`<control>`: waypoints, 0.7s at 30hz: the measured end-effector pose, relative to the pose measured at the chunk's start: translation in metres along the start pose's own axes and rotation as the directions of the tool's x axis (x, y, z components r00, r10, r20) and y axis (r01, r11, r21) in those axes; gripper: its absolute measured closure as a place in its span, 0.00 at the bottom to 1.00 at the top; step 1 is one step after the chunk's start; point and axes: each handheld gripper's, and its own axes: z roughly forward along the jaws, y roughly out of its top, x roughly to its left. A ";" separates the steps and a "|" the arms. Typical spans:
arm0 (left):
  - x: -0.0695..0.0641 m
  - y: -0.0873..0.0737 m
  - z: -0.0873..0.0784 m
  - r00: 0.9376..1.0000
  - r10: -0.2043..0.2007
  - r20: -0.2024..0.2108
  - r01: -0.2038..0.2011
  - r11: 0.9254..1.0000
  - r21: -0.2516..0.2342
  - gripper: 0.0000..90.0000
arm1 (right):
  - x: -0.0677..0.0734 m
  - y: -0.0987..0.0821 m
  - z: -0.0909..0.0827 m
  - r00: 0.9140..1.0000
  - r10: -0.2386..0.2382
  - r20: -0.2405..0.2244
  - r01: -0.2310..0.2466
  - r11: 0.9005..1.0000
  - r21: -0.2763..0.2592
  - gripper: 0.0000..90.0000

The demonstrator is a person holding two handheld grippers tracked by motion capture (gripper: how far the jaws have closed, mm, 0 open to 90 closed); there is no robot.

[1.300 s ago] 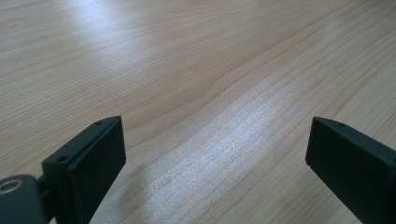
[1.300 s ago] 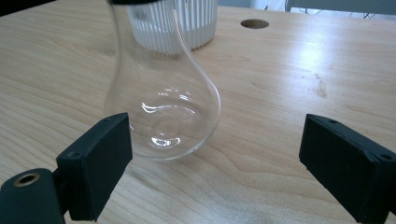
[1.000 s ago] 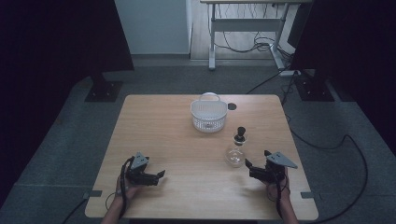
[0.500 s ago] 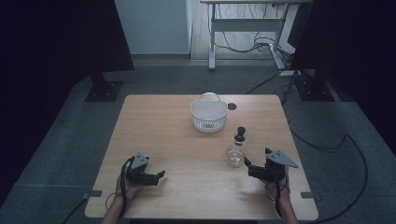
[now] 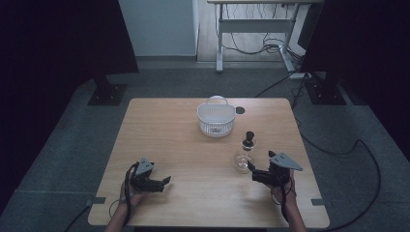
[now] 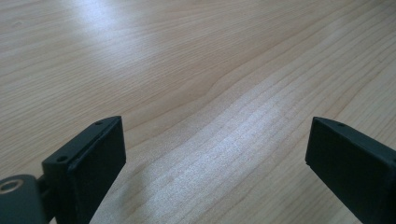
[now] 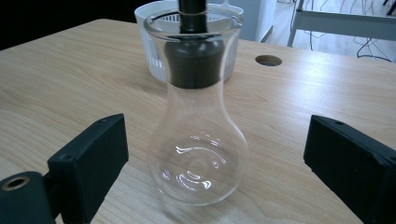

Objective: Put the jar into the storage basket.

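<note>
The right gripper (image 7: 215, 154) is lining up on the glass flask (image 7: 198, 121), jaws wide apart. Next it needs closing squarely around the belly. The left gripper (image 6: 210, 163) is resting, jaws spread, nothing between them.

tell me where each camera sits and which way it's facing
High view: above the person's edge of the table, looking forward and down; forearms, left gripper and right gripper show.
Left gripper view: on the left gripper, facing bare tabletop between open jaws.
Right gripper view: on the right gripper, facing the flask, open jaws either side.
Shared by the high and right gripper views: flask, basket.
</note>
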 end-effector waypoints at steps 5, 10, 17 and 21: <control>0.000 0.000 0.000 1.000 -0.001 -0.003 0.001 1.000 0.000 0.05 | 0.003 0.007 0.003 1.000 -0.014 -0.003 0.014 1.000 -0.011 0.08; 0.000 0.000 0.000 1.000 -0.001 -0.002 0.001 1.000 0.000 0.05 | 0.004 0.012 0.005 1.000 -0.018 -0.005 0.018 1.000 -0.019 0.08; 0.000 0.000 0.000 1.000 0.002 -0.005 -0.002 1.000 0.001 0.05 | 0.005 0.019 0.006 0.999 -0.040 -0.006 0.040 0.999 -0.013 0.09; 0.000 0.000 0.000 1.000 0.002 -0.004 -0.002 1.000 0.001 0.05 | 0.005 0.021 0.008 0.999 -0.047 -0.008 0.047 0.999 -0.006 0.09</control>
